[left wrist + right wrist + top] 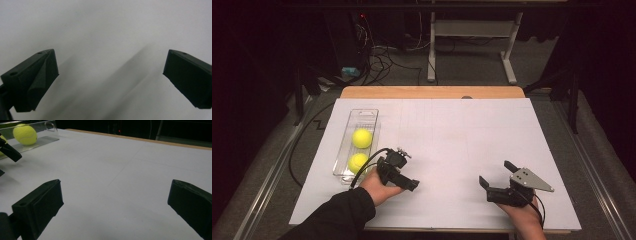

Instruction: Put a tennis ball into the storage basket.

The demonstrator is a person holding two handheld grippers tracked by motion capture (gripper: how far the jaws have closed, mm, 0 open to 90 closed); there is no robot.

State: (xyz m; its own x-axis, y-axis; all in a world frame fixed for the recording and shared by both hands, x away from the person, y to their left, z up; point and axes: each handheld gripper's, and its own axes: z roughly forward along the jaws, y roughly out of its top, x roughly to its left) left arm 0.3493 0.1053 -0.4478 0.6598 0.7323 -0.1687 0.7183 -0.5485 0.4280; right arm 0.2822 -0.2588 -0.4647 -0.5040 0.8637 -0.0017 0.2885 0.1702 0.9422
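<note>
Two yellow tennis balls [361, 138] [358, 162] sit apart, one behind the other, in a clear plastic tray [365, 116] lying lengthwise on the table's left side.

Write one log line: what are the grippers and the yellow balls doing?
left hand-held gripper: open, empty | right hand-held gripper: open, empty | tennis balls: two in clear tray

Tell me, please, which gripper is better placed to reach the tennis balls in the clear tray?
Probably the left. The left gripper sits open right beside the clear tray holding both tennis balls, while the right gripper, also open, is far across the table.
</note>
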